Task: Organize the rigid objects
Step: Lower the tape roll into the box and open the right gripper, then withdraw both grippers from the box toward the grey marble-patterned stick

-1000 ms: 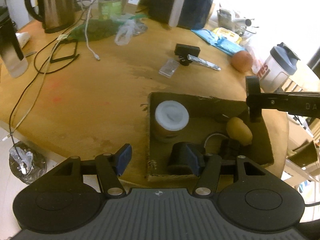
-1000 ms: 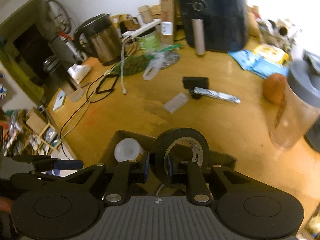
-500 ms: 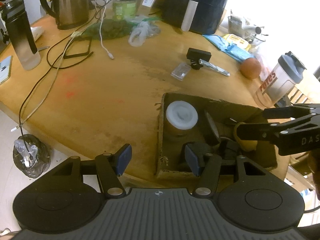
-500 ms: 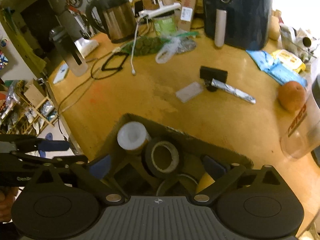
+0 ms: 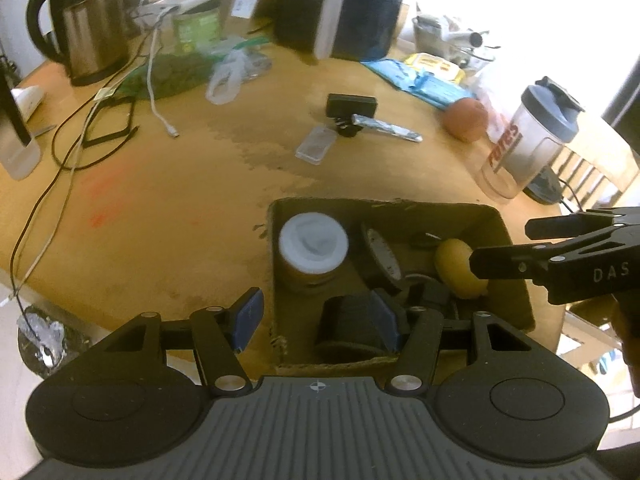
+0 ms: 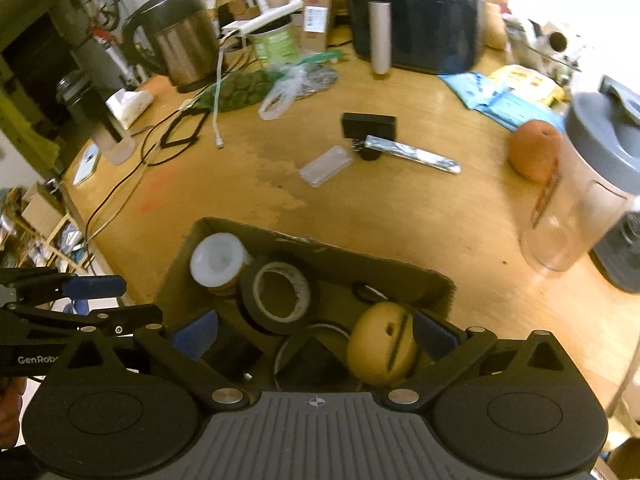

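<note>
- Black tape roll (image 6: pixel 280 294) lies tilted in the cardboard box (image 6: pixel 320 258), leaning on white-lidded jar (image 6: pixel 218 260) in box's far-left corner; yellow round obj (image 6: pixel 380 346) just right of it.
- Right gripper (image 6: pixel 316 330): jaws opening wide over box, nothing btwn the pads; roll released.
- Left gripper (image 5: pixel 316 318): part-open, straddling box's near-left wall, not clamping it.
- Box sits at table's (image 6: pixel 400 216) near edge; orange (image 6: pixel 534 152) and shaker bottle (image 6: pixel 592 184) toward right edge.

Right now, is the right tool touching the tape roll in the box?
Apart. In the right wrist view the right tool has its jaws opening, with the tape roll lying free beyond its pads.
</note>
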A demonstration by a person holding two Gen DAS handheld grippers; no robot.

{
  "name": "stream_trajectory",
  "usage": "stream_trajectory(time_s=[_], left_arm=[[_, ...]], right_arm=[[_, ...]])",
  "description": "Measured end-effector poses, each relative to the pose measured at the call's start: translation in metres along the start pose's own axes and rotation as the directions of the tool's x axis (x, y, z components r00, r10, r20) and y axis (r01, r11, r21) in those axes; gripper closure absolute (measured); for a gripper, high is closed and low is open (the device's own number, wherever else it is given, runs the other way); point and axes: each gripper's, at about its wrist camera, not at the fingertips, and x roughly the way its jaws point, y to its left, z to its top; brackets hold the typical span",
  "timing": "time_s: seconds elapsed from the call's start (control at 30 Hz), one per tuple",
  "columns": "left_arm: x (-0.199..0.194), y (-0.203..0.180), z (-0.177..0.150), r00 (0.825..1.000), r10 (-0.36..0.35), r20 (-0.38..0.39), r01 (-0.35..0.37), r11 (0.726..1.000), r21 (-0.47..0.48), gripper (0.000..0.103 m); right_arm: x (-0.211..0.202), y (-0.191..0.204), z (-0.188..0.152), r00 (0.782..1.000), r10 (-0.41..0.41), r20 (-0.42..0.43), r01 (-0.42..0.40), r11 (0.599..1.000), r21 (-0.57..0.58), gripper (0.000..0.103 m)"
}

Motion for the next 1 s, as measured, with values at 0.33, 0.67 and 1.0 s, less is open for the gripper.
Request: stream_trajectory(time_s=[0.33, 0.67, 1.0], left_arm=[[0.007, -0.012, 0.011, 1.0, -0.026, -0.012, 0.027, 0.998, 0.064, 0.045], [0.016, -0.014, 0.022, 0.999, -0.018, -0.041, 0.021, 0.996, 0.085, 0.045], [0.025, -0.005, 0.034, 0.999, -0.011, -0.045, 0.014, 0.999, 0.053, 0.045]], right_arm=[[-0.003, -0.021, -0.006, 0.998, -0.061, -0.006, 0.061, 0.995, 0.082, 0.0], [0.007, -0.032, -0.01, 0.991, -0.119, -0.066, 0.126, 0.986, 0.112, 0.0], [0.016, -0.026, -0.004, 0.99, -0.12, -0.069, 0.128, 0.985, 0.113, 0.0]])
